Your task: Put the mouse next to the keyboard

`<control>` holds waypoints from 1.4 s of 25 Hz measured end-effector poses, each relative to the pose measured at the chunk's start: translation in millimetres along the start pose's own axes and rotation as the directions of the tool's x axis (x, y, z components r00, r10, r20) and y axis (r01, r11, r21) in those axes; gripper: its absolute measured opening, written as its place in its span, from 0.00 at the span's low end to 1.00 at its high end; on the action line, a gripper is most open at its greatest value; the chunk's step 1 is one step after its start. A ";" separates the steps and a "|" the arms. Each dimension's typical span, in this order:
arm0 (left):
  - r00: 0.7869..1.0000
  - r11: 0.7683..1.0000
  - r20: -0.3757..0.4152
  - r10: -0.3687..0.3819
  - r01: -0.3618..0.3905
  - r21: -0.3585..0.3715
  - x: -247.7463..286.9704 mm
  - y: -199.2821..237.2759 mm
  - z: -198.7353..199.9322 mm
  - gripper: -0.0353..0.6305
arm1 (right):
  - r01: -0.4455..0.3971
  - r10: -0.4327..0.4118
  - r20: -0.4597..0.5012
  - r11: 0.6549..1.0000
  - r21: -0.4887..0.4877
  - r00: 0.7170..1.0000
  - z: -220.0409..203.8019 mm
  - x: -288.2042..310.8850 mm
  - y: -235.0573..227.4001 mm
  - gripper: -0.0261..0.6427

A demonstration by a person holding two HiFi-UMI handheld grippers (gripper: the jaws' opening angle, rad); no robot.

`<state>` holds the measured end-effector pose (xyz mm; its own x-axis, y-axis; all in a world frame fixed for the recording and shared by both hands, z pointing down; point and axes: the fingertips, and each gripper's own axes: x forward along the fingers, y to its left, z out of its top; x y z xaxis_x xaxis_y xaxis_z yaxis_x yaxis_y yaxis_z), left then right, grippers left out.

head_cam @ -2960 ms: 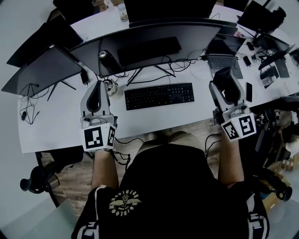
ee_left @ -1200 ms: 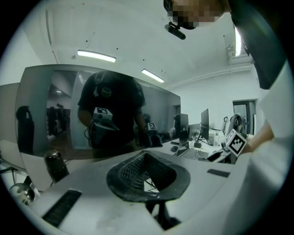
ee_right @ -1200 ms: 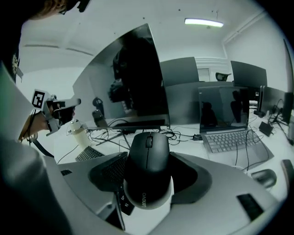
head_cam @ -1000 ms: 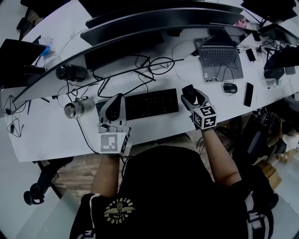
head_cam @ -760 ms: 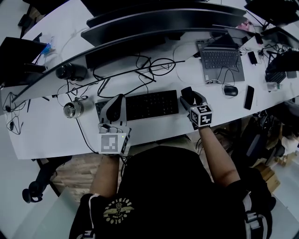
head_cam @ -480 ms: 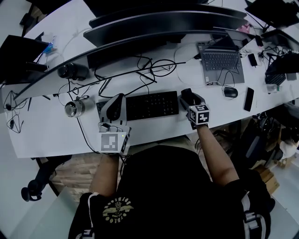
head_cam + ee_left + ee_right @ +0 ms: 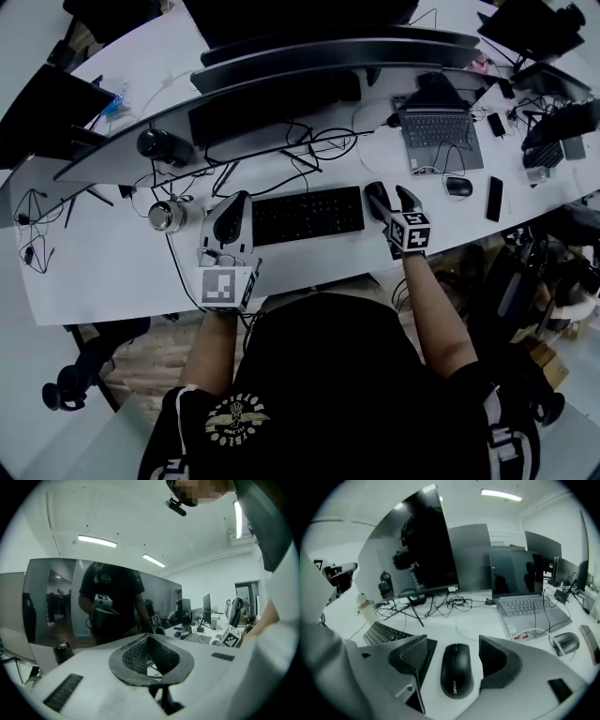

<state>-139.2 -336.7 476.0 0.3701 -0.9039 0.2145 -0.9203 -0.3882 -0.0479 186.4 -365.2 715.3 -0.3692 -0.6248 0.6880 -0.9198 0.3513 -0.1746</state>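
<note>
Your right gripper [image 7: 452,651] has its jaws spread wide and opening. The black mouse [image 7: 457,670] sits between them on the white desk [image 7: 487,625]. A strip of bare desk shows on each side of the mouse, so neither pad presses on it. The mouse is smooth and matte, an elongated oval with a scroll wheel at its far end and light lettering near its near end. The jaw pads are dark and wedge-shaped, and the left one has a fine mesh texture.

The mouse lies just beside the right end of the black keyboard [image 7: 386,634], with its long side roughly in line with that end. In the head view the keyboard [image 7: 307,215] is a flat rectangle near the front edge of the curved desk [image 7: 112,272], and the right gripper [image 7: 392,199] is at its right end.

Your left gripper [image 7: 151,663] has its jaws closed together with nothing between them; the meshed pads meet in a single dark point. In the head view the left gripper [image 7: 232,211] is over the keyboard's left end.

Farther back, an open grey laptop [image 7: 529,609] stands behind a rounded grey second mouse [image 7: 566,642]. Loose black cables [image 7: 309,141] tangle under the long curved monitor [image 7: 328,56].
</note>
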 end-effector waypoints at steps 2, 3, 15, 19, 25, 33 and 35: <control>0.999 1.000 0.049 -0.006 0.007 -0.013 -12.7 6.6 13.3 0.06 | -0.008 0.009 0.098 1.000 -0.013 0.995 26.9 -24.0 9.8 0.54; 0.997 1.000 0.082 -0.013 0.015 -0.027 -19.8 9.9 20.4 0.06 | -0.008 0.012 0.147 1.000 -0.022 0.989 39.8 -36.9 16.1 0.54; 0.974 1.000 0.226 0.000 0.004 -0.018 -102.5 43.3 75.7 0.06 | 0.100 -0.026 0.532 0.989 -0.112 0.846 149.8 -161.8 112.3 0.06; 0.971 0.996 0.227 0.077 -0.083 0.016 -129.4 62.7 93.4 0.06 | 0.082 0.027 0.605 0.985 -0.153 0.796 177.0 -192.1 150.5 0.04; 0.965 0.992 0.237 0.113 -0.123 0.029 -166.2 78.0 118.4 0.06 | 0.024 0.120 0.664 0.979 -0.203 0.738 203.6 -226.2 208.2 0.04; 0.952 0.989 0.271 0.141 -0.148 0.009 -195.8 95.0 116.4 0.05 | -0.022 0.190 0.656 0.966 -0.256 0.731 210.4 -232.8 252.1 0.04; 0.949 0.989 0.281 0.141 -0.149 0.005 -199.1 98.4 116.0 0.05 | -0.026 0.196 0.649 0.965 -0.262 0.735 209.3 -230.6 257.8 0.04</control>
<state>-288.8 -215.8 315.4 0.2568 -0.9634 -0.0771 -0.9645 -0.2504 -0.0838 6.6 -276.5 364.2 -0.5377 -0.8430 0.0146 -0.8431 0.5377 -0.0019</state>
